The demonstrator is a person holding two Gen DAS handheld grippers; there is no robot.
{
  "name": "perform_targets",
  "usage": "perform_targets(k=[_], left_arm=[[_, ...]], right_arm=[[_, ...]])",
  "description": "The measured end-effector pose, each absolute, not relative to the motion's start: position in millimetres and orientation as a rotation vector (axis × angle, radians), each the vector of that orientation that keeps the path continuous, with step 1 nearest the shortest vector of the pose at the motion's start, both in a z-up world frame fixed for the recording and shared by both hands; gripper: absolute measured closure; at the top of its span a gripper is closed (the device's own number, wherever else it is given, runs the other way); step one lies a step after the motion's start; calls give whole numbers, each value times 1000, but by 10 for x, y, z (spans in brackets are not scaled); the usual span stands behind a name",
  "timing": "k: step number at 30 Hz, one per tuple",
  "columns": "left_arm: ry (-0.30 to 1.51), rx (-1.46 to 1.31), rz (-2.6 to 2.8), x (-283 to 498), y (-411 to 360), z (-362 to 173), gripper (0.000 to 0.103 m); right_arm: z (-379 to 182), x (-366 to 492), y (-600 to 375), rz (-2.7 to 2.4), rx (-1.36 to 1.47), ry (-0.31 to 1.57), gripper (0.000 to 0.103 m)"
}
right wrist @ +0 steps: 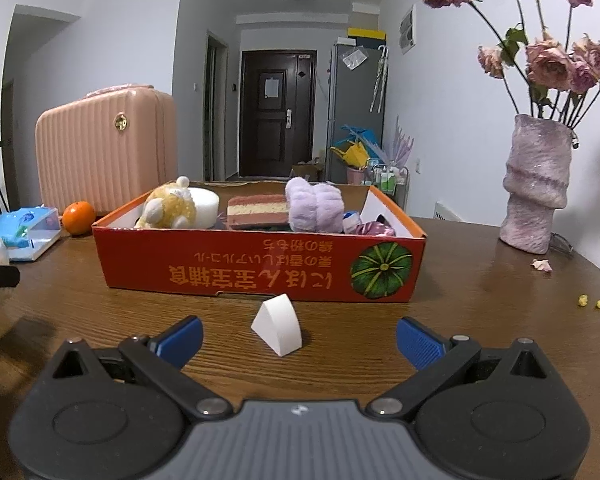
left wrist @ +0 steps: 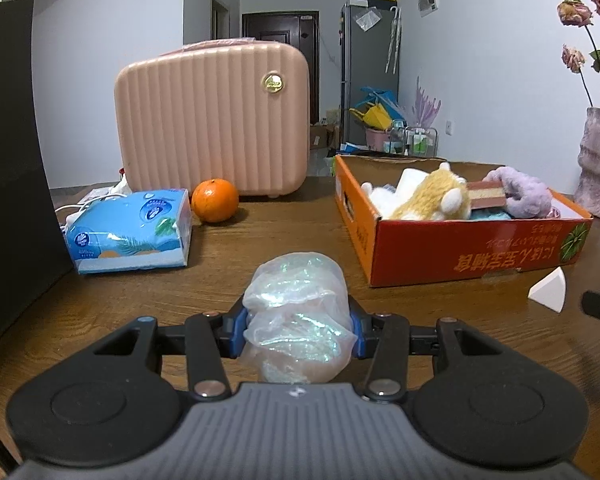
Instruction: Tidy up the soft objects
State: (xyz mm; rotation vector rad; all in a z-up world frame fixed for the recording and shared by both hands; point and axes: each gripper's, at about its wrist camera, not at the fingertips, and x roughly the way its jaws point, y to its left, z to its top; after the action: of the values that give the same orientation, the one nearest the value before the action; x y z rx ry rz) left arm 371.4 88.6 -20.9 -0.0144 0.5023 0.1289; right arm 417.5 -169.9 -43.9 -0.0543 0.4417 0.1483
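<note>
Crinkled iridescent plastic bundle (left wrist: 298,320), translucent

Left gripper (left wrist: 298,332) — black linkages; blue pads; silver rivets; grey ribbed body.

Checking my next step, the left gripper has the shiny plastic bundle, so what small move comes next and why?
Probably carry the plastic bundle, pinched in the left gripper, right toward the orange box, which already holds soft toys.

A pink suitcase (left wrist: 212,120), orange (left wrist: 215,200), tissue pack (left wrist: 130,230), vase (right wrist: 538,184).
</note>
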Motion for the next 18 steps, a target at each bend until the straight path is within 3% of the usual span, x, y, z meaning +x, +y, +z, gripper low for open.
perform_targets(k=[10,18], left_arm=[[477,-25,125,3671,774,-160,56],[474,-30,144,3687,777,-162,56]], right_arm=[[-516,4530,-1554,135,-104,495,2],[-589,4792,-1490,129,-141,558,19]])
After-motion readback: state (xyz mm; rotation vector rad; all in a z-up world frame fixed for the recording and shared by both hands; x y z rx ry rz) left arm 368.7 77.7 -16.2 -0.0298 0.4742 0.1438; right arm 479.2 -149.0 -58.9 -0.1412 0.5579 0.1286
